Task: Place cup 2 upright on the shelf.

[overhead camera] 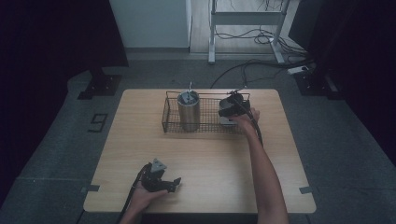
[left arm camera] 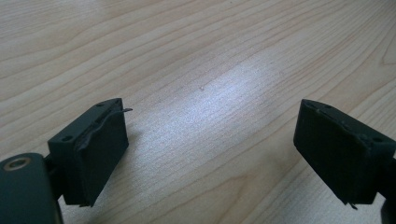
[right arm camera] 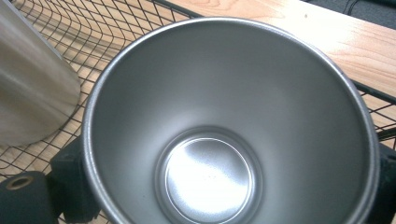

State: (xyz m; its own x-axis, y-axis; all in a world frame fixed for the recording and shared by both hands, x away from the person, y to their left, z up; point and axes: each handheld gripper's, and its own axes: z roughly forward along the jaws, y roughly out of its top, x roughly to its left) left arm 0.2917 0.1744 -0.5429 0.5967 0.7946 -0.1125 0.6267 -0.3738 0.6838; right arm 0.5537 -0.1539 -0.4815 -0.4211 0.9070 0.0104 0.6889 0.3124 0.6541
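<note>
A black wire basket stands at the back of the wooden table. In its left half a tall steel tumbler stands upright with something grey in its mouth. My right gripper is over the basket's right half, shut on a second steel cup. In the right gripper view that cup is open-mouthed and empty, with one jaw against each side of its wall, the tumbler beside it and basket mesh below. My left gripper rests near the table's front edge. Its fingers stand apart over bare wood.
The basket's rim runs close behind the held cup. Beyond the table are a white desk frame, loose cables on the floor and black stand bases. Dark curtains hang at both sides.
</note>
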